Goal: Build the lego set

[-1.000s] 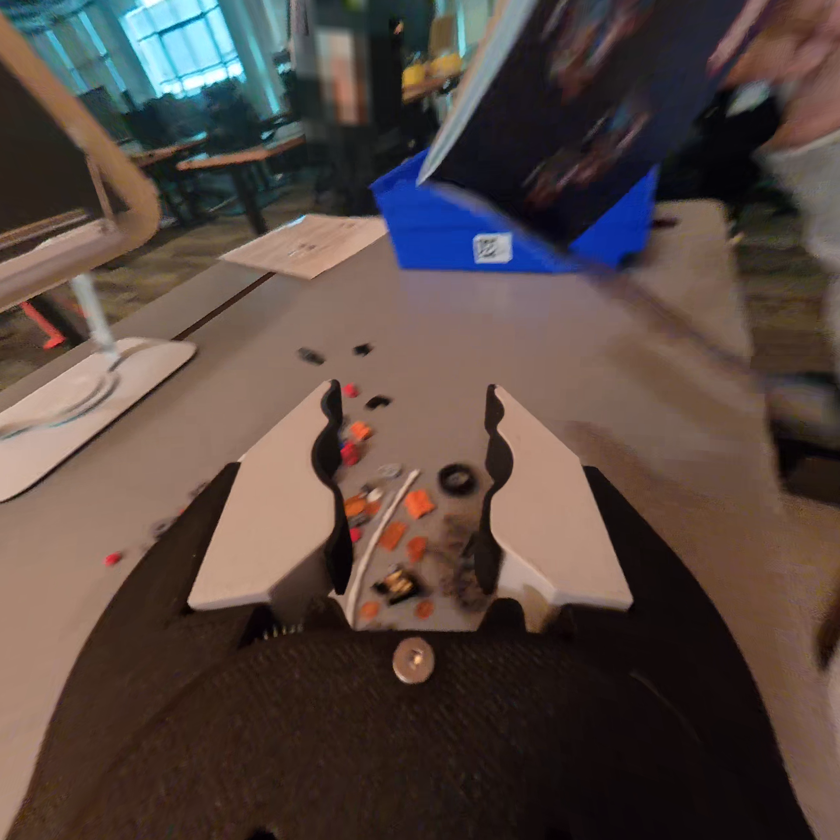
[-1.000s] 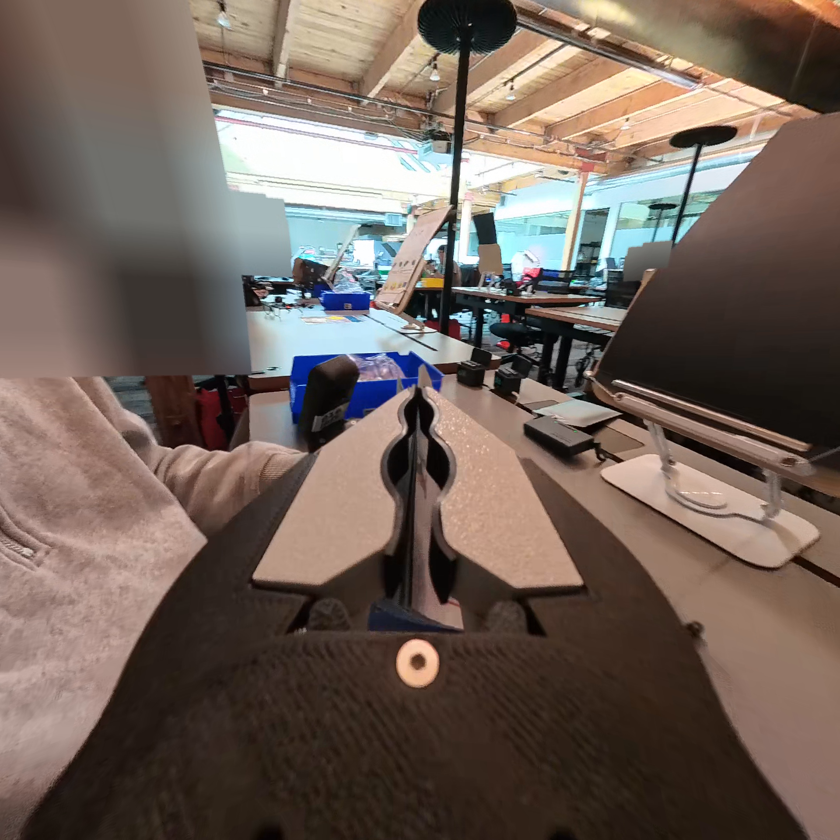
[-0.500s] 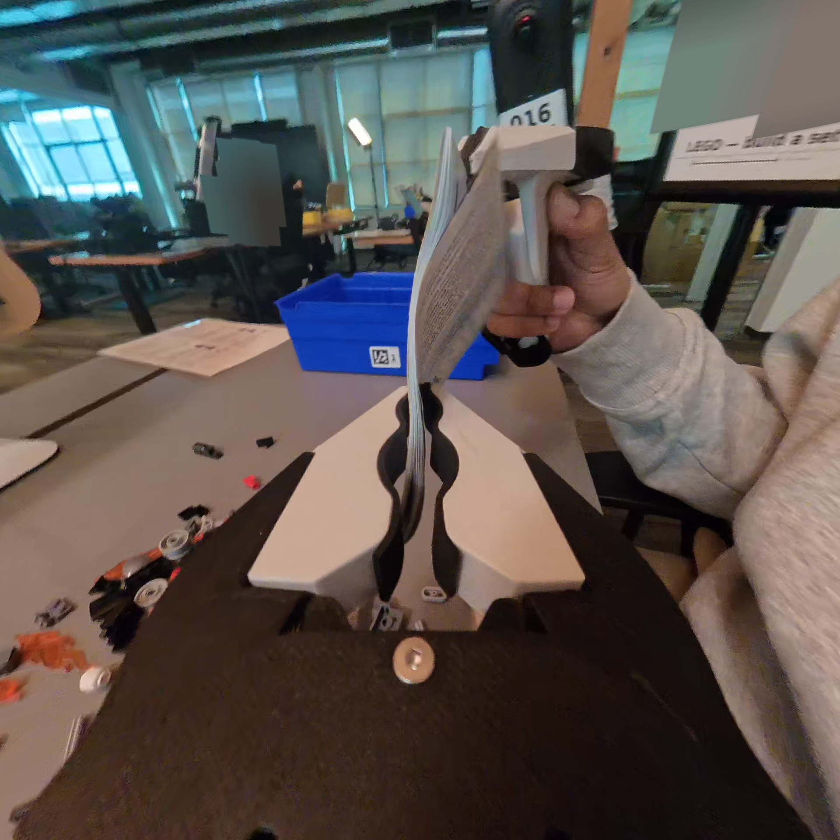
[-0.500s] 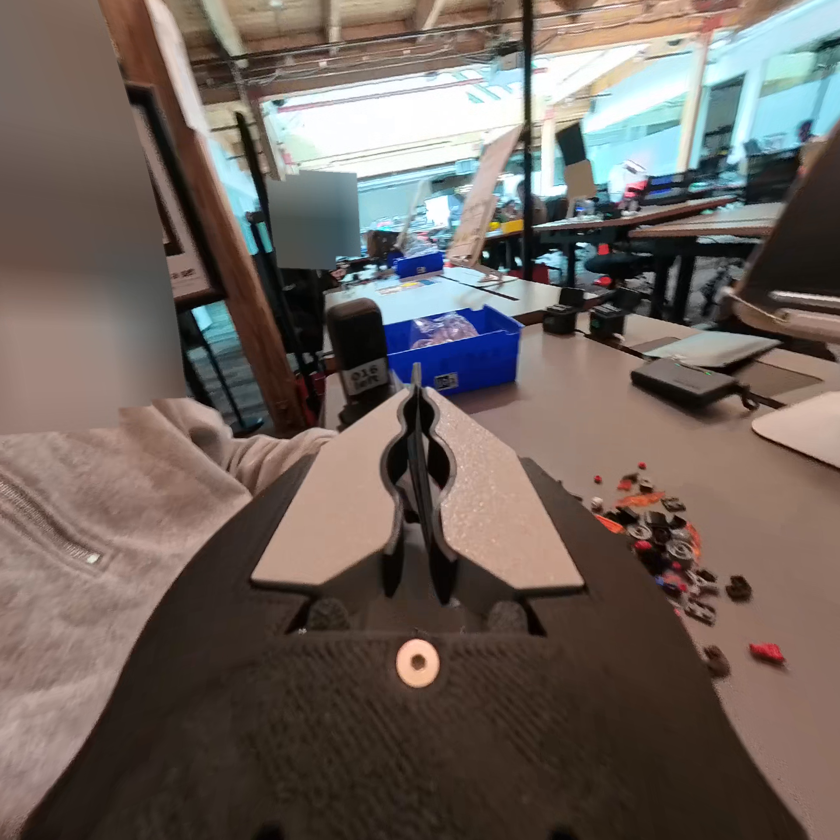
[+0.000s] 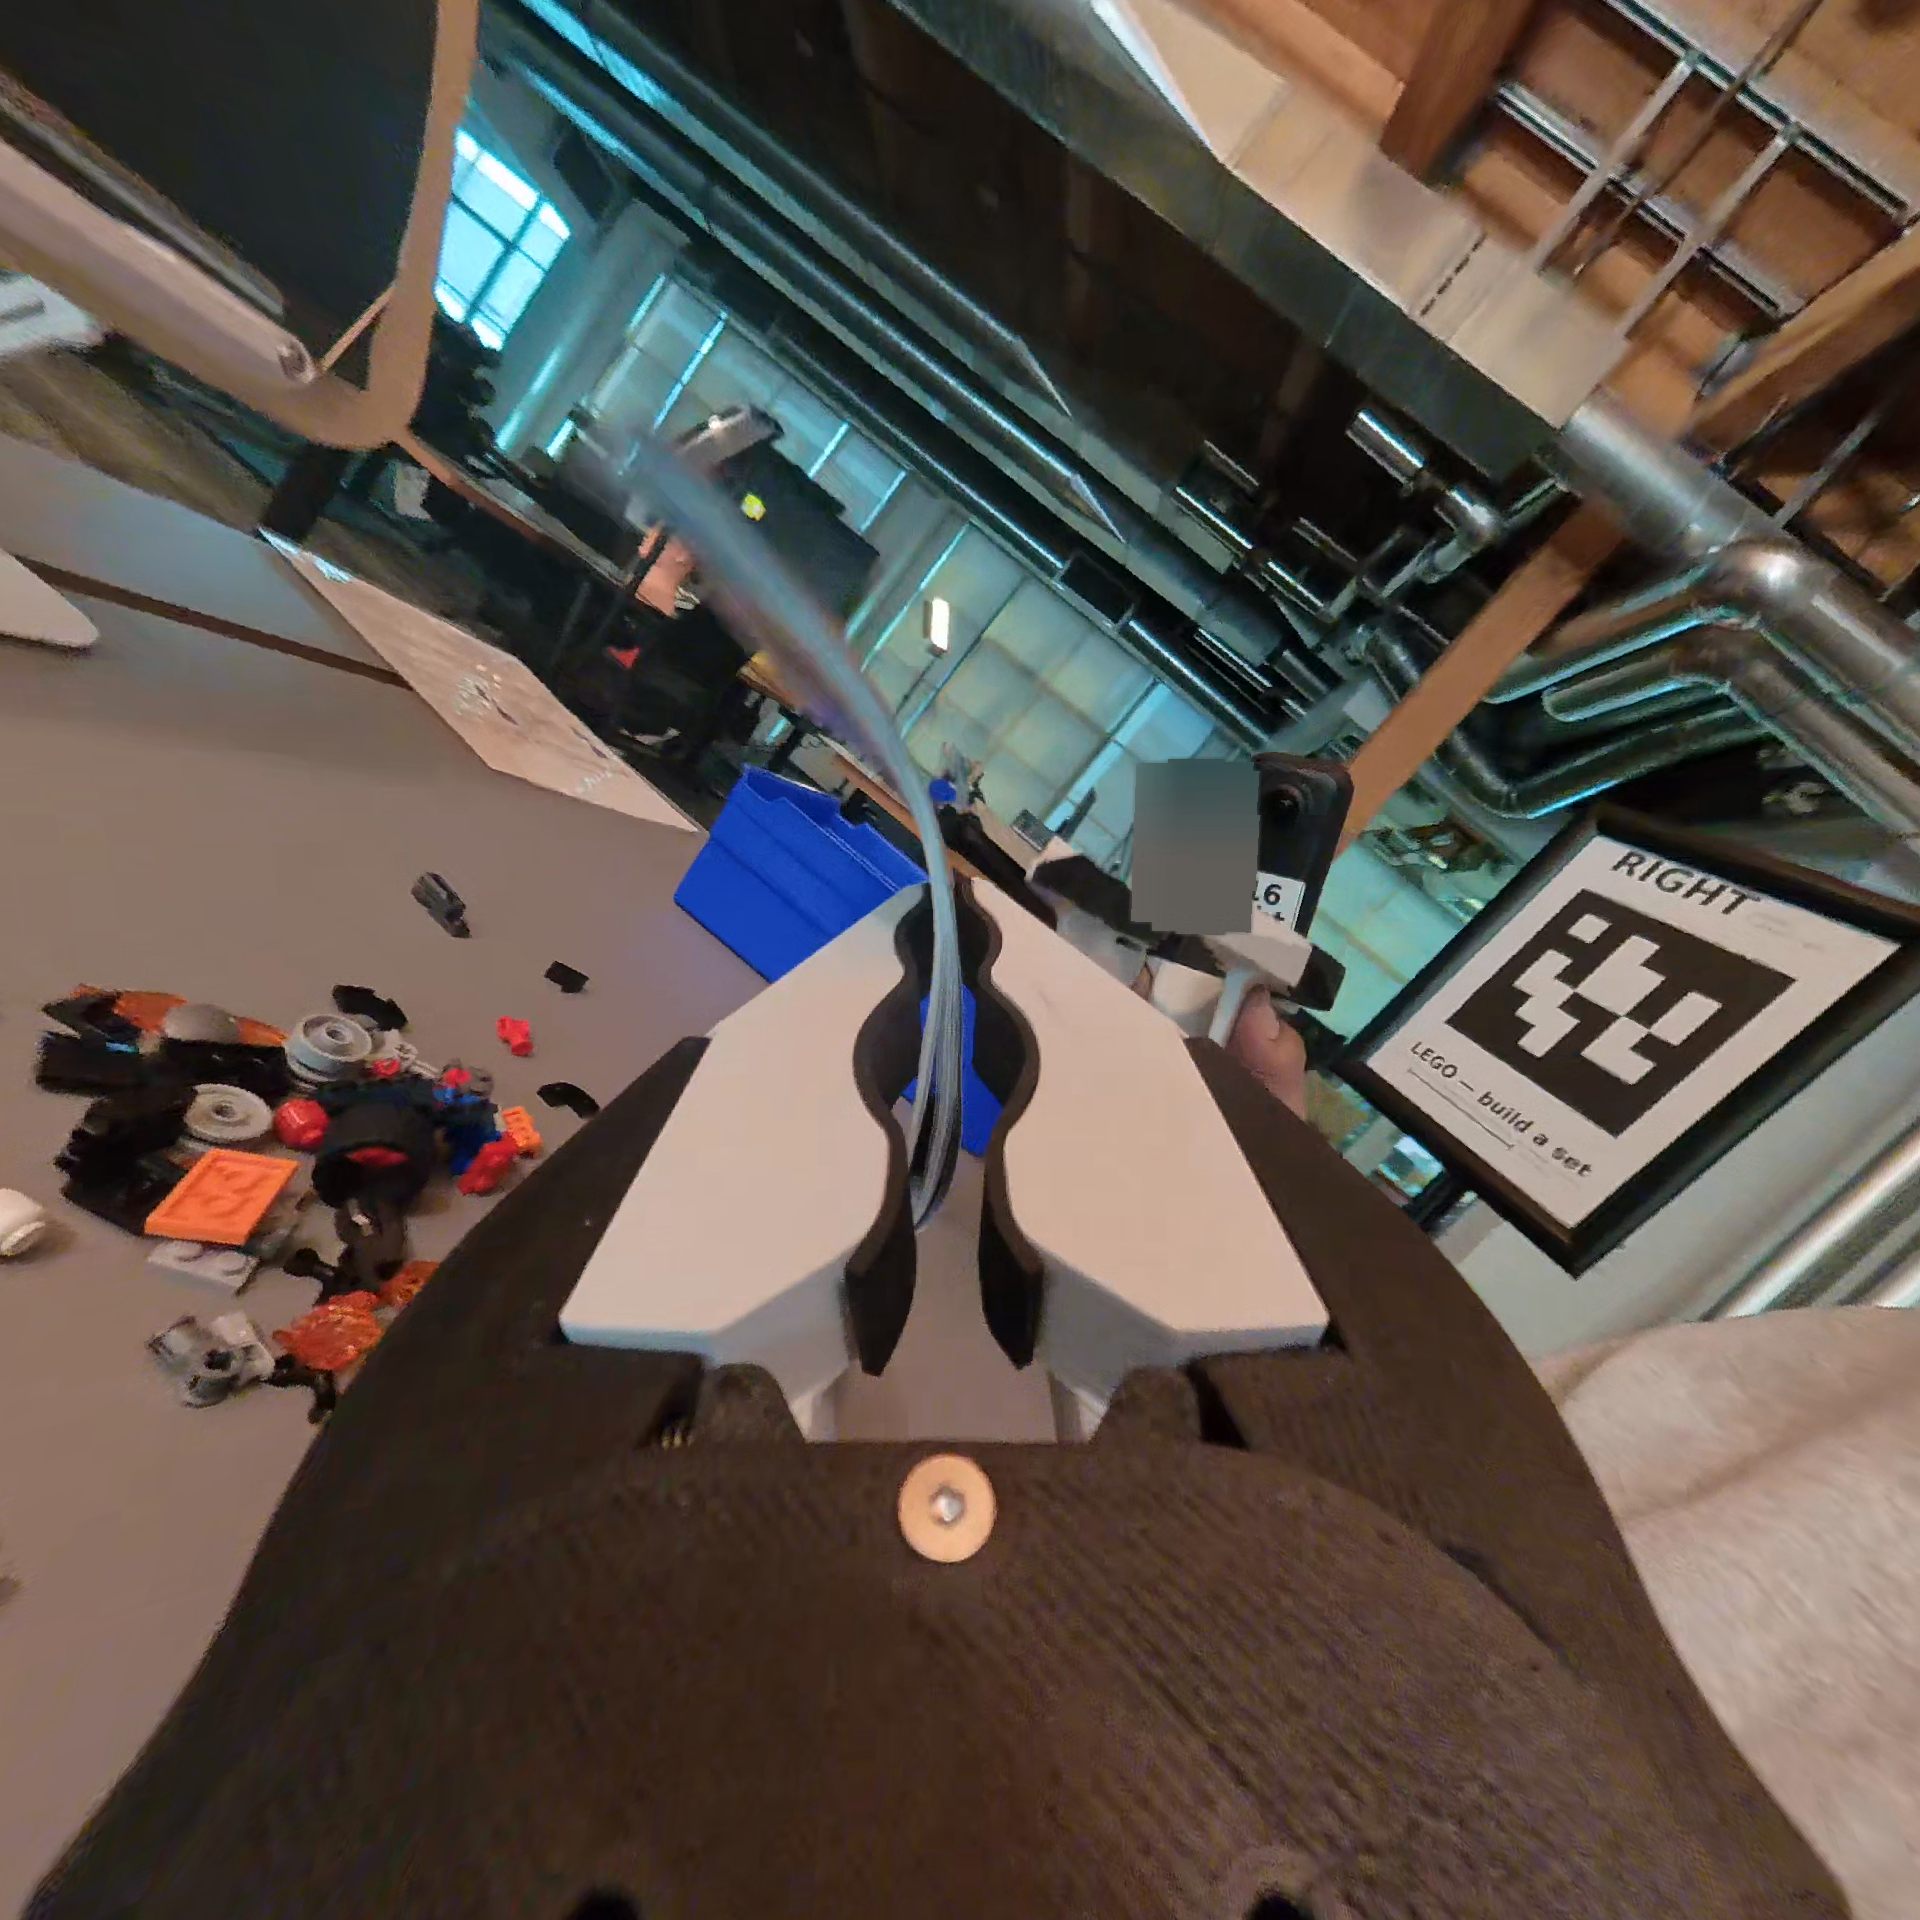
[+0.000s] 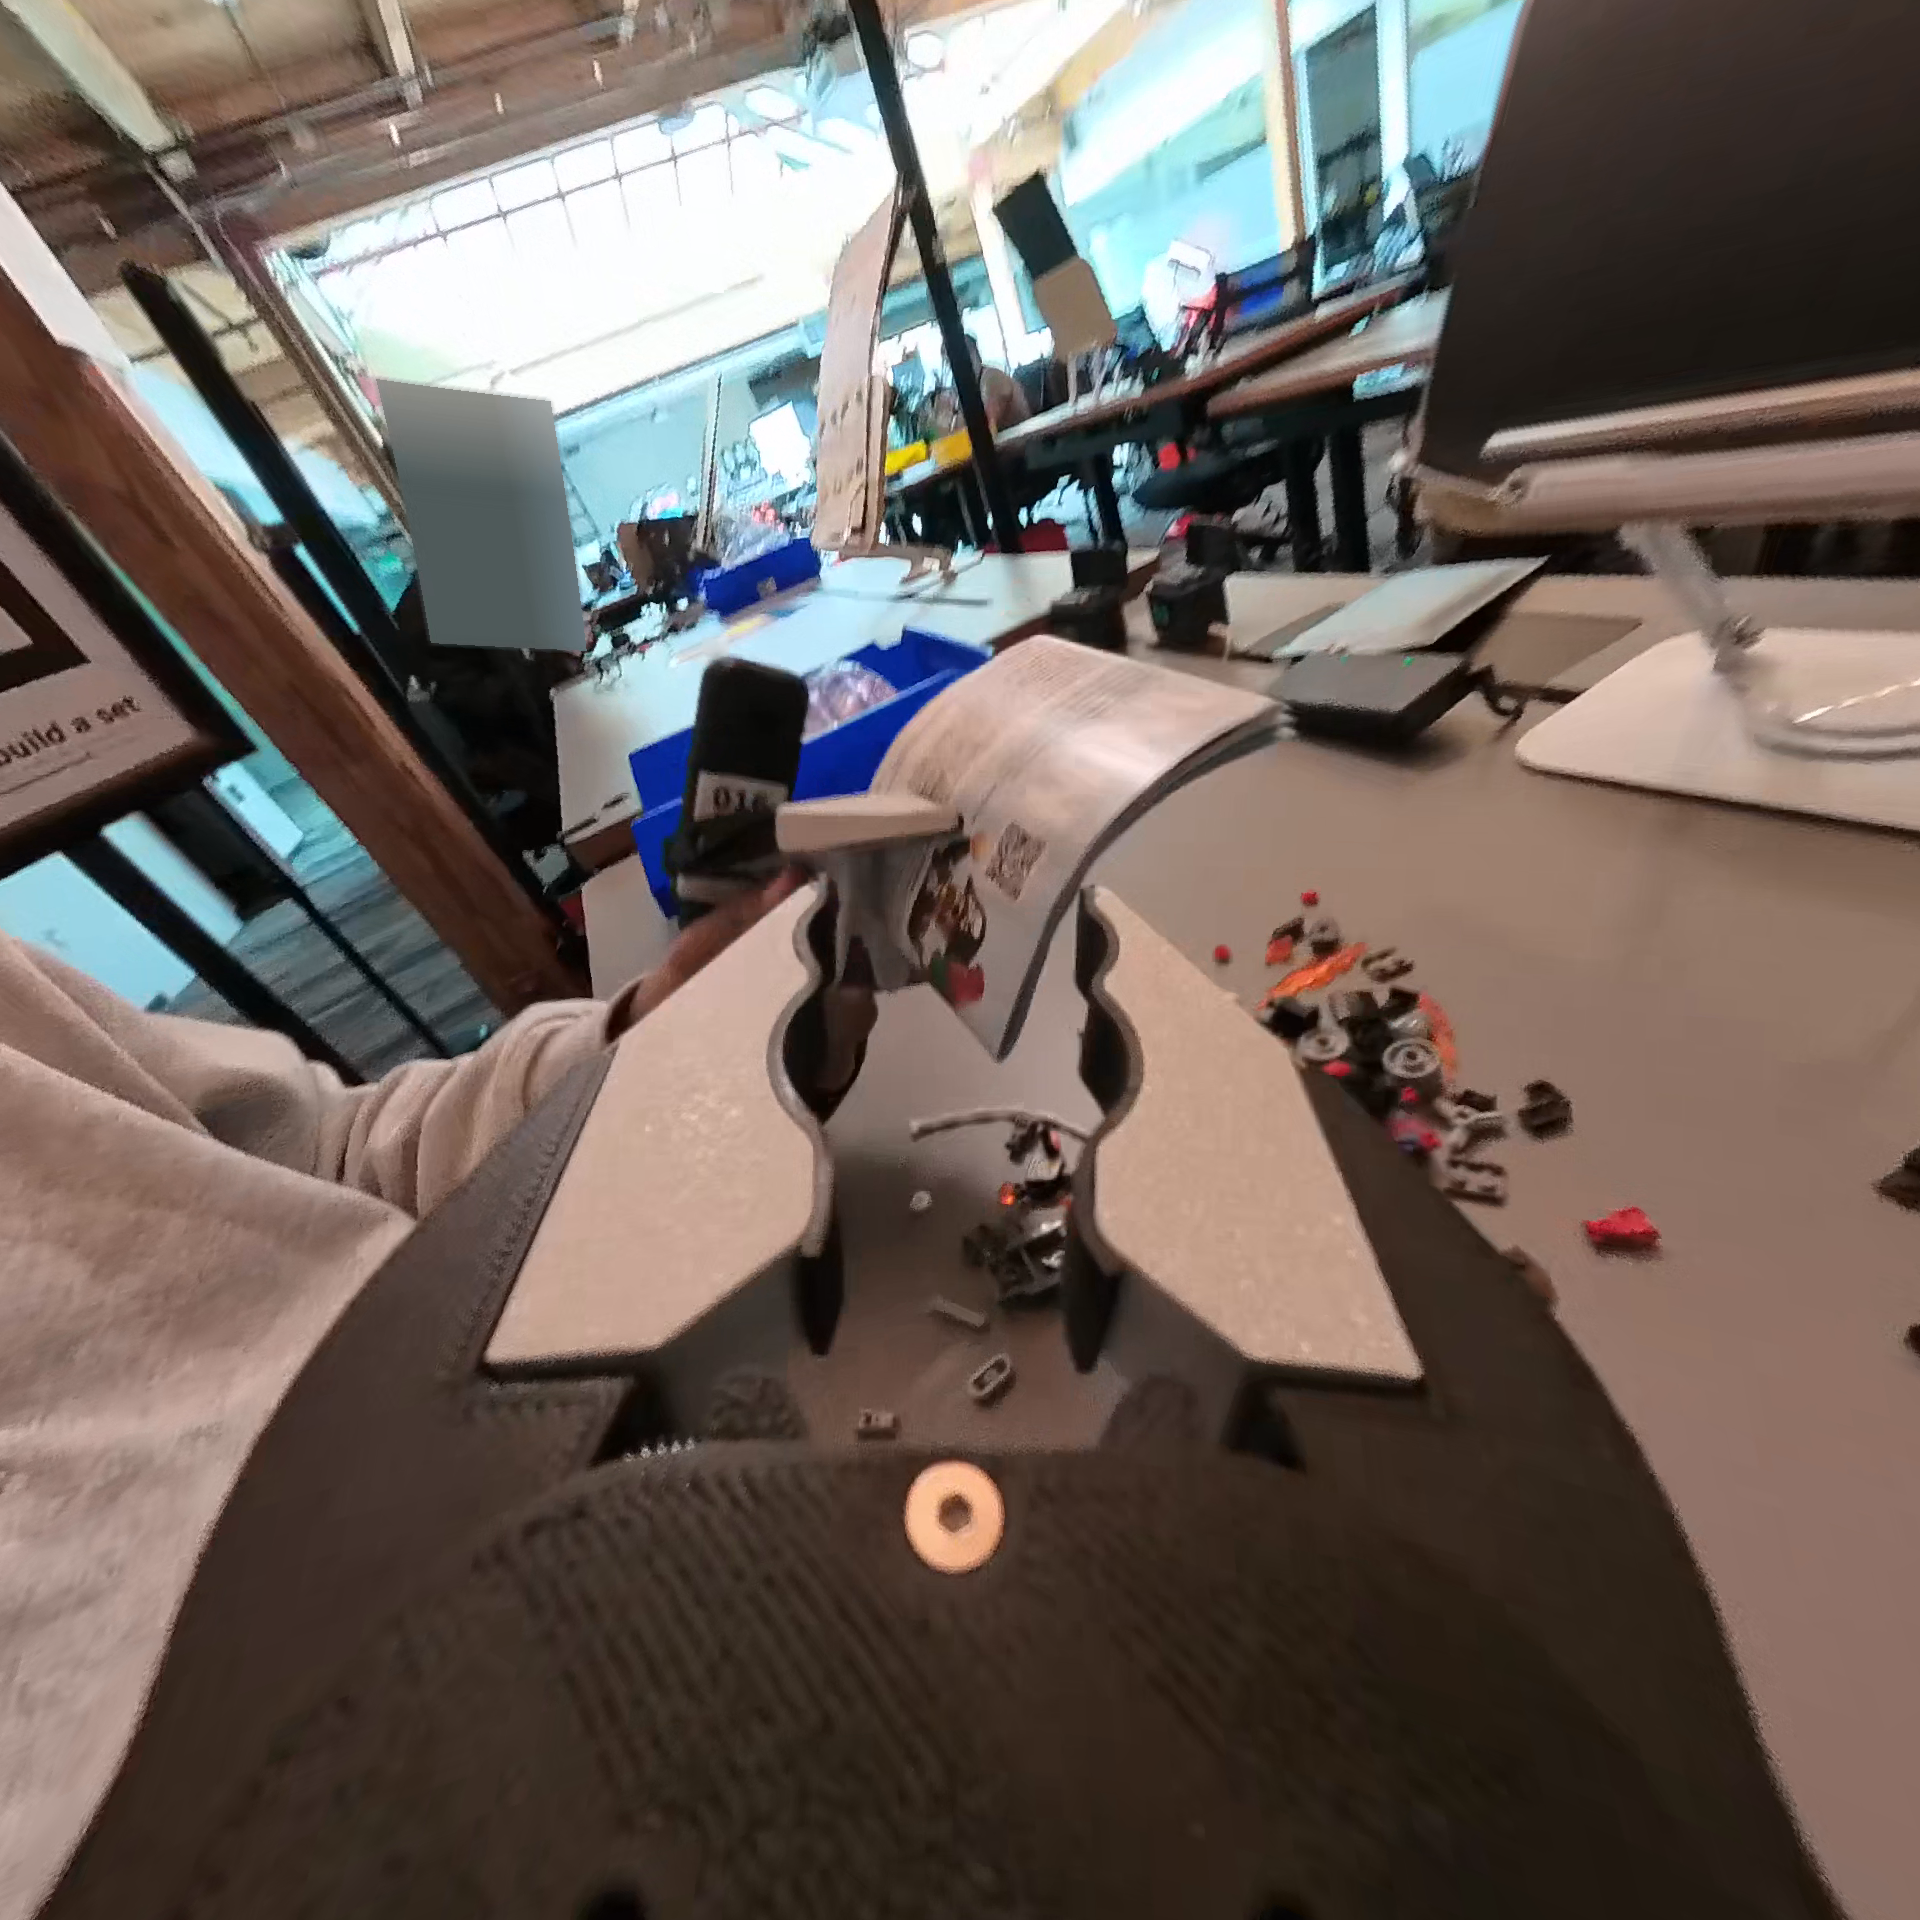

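My left gripper (image 5: 943, 914) is shut on a thin instruction booklet (image 5: 914, 810), seen edge-on and bending up and to the left. In the right wrist view the booklet (image 6: 1049, 769) arches over the table, held at its lower corner by the left gripper (image 6: 862, 826). My right gripper (image 6: 951, 925) is open and empty just short of the booklet. It also shows farther off in the left wrist view (image 5: 1236, 945). A pile of loose black, orange, red and grey lego pieces (image 5: 239, 1132) lies on the grey table (image 5: 260, 831). The pile (image 6: 1382, 1049) lies right of my right gripper. A few small pieces (image 6: 1029, 1216) lie between its fingers.
A blue bin (image 5: 790, 883) stands at the table's far edge, also in the right wrist view (image 6: 894, 675). A framed sign (image 5: 1621, 1029) stands to the right. A screen on a white stand (image 6: 1714, 707), a black box (image 6: 1361, 686) and a paper sheet (image 5: 478, 686) lie farther back. The left gripper's tips are roughly 7 cm from the right gripper's.
My right gripper has let go of the booklet and opened wide. My left gripper has kept hold of it and tilted upward, and the booklet now bends over.
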The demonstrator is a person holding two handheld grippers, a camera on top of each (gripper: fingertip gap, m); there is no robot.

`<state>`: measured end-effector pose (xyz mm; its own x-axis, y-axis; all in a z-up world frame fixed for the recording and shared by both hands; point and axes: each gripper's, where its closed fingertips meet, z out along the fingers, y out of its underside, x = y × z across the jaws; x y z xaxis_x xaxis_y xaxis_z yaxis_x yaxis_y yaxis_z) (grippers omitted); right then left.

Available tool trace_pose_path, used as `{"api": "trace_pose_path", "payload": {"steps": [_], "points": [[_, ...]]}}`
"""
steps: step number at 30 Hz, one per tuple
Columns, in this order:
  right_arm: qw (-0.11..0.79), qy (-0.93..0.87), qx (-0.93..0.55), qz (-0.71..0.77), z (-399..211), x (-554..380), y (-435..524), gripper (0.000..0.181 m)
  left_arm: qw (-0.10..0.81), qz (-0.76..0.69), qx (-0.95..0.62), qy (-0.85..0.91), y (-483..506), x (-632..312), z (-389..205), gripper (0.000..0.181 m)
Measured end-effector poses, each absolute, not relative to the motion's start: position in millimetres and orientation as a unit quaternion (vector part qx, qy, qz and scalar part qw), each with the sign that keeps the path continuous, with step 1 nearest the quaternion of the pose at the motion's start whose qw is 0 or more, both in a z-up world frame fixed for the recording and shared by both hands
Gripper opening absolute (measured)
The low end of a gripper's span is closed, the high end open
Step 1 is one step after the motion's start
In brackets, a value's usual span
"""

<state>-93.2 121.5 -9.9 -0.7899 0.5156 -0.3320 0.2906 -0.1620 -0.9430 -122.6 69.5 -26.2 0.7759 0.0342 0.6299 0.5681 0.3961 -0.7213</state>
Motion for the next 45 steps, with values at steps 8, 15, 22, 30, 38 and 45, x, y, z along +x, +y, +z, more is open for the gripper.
{"api": "trace_pose_path", "payload": {"steps": [8,15,22,30,38,45], "points": [[-0.066,-0.61,-0.26,0.745,-1,-69,91,0.085,0.6,0.41,-0.686,-0.03,73,-114,-30,0.0],[-0.134,-0.556,-0.285,0.77,1,-76,118,0.091,0.423,0.645,-0.621,0.135,74,-104,-30,0.0],[-0.207,-0.533,-0.289,0.768,-7,-76,113,0.047,0.413,0.67,-0.587,0.19,81,-89,-29,0.0],[-0.135,-0.524,-0.309,0.782,-7,-90,125,0.004,0.51,0.556,-0.646,0.114,85,-93,-34,0.005],[-0.034,-0.521,-0.317,0.792,1,-98,143,0.003,0.672,0.172,-0.716,-0.074,94,-89,-44,0.039],[0.096,-0.564,-0.323,0.754,2,-101,141,0.0,0.75,-0.032,-0.631,-0.198,87,-95,-21,0.062]]}}
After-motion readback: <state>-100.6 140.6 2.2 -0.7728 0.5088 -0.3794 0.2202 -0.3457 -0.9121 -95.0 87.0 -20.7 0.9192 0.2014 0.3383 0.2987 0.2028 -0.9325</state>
